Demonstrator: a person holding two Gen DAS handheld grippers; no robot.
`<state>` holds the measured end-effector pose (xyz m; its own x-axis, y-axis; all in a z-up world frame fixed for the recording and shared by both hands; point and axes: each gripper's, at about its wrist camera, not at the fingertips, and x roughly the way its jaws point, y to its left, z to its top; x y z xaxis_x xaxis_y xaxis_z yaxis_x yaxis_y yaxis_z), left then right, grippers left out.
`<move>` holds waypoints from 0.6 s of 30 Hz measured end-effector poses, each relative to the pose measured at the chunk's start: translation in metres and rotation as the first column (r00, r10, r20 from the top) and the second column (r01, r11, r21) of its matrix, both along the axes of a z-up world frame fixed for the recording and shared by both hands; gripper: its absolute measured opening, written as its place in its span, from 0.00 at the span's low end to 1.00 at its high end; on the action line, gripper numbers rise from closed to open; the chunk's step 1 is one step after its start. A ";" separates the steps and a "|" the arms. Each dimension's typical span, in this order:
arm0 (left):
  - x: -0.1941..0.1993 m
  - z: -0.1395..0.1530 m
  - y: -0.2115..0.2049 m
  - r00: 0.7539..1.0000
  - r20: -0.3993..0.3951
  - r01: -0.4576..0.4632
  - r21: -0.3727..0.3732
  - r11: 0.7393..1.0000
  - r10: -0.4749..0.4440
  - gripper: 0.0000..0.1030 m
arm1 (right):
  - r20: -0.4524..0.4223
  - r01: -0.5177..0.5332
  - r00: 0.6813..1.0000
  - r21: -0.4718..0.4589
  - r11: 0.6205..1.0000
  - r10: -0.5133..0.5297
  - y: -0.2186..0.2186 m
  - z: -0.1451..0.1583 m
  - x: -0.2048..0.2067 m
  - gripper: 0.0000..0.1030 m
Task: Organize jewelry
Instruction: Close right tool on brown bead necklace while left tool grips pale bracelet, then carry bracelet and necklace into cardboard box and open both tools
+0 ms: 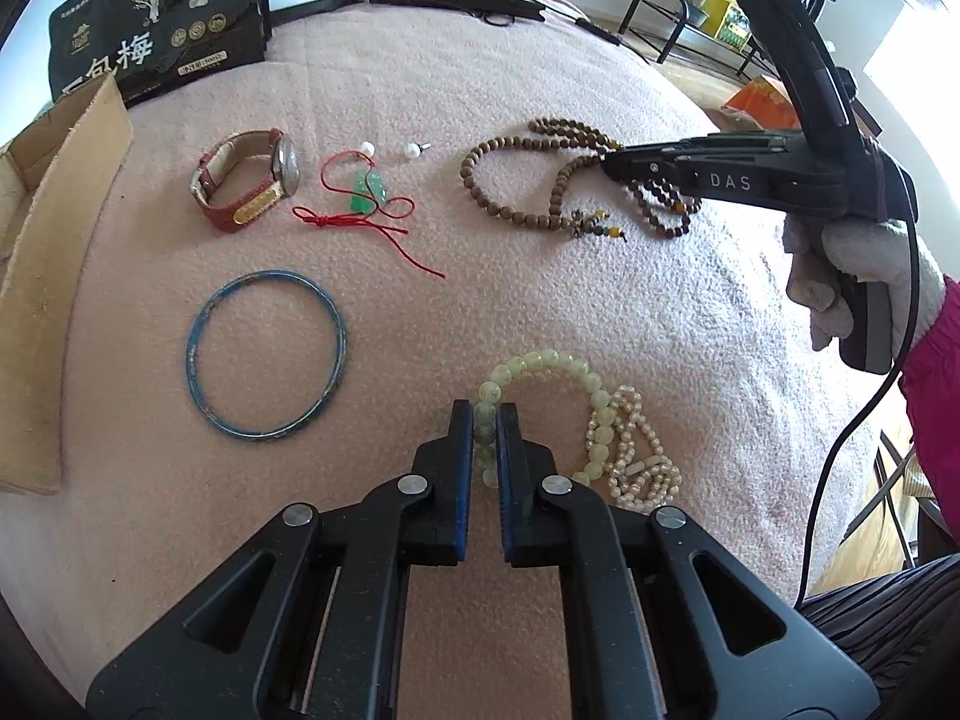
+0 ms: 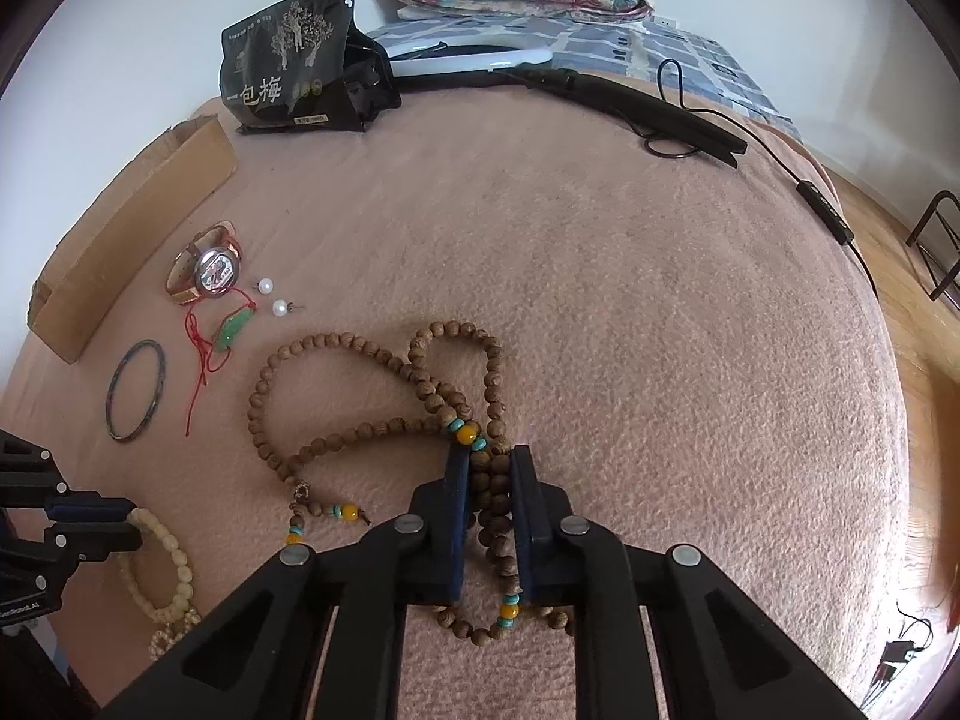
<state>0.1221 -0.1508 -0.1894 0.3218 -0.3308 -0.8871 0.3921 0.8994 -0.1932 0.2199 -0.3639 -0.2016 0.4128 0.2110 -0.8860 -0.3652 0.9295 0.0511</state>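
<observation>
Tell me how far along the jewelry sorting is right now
Nothing looks put away yet. In hand: the left gripper is closed on the pale green bead bracelet, and the right gripper on the wooden bead strand. Still loose on the pink blanket: the watch, jade pendant, two pearl earrings, blue bangle, and pearl bracelet.

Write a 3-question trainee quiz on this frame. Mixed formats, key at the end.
1. True or false: the left gripper fingers straddle the blue bangle.
2. Multiple choice: the right gripper is shut on A) the watch B) the wooden bead necklace C) the jade pendant.
3. Fill in: two loose ___ earrings lie beside the watch.

Key: 1 false, they pinch the pale green bead bracelet; 2 B; 3 pearl.
</observation>
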 end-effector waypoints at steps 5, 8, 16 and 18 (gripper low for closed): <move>-0.009 0.022 0.005 0.997 0.075 -0.001 -0.019 1.000 0.002 0.05 | 0.038 0.032 0.999 0.018 0.999 -0.033 -0.004 0.019 -0.010 0.11; -0.015 0.036 0.002 0.995 0.103 0.004 -0.034 0.999 0.000 0.05 | 0.066 0.046 0.997 0.033 0.998 -0.048 -0.004 0.034 -0.016 0.11; -0.024 0.073 0.010 0.983 0.184 0.016 -0.074 0.997 -0.002 0.05 | 0.135 0.076 0.987 0.066 0.995 -0.084 0.003 0.078 -0.037 0.10; -0.026 0.082 0.016 0.980 0.201 0.011 -0.087 0.996 0.007 0.05 | 0.157 0.087 0.983 0.073 0.993 -0.098 0.004 0.090 -0.042 0.11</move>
<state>0.0964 -0.1348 -0.1070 0.4902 -0.4048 -0.7720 0.4324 0.8819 -0.1878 0.1775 -0.3598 -0.1119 0.5683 0.2209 -0.7926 -0.2860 0.9563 0.0614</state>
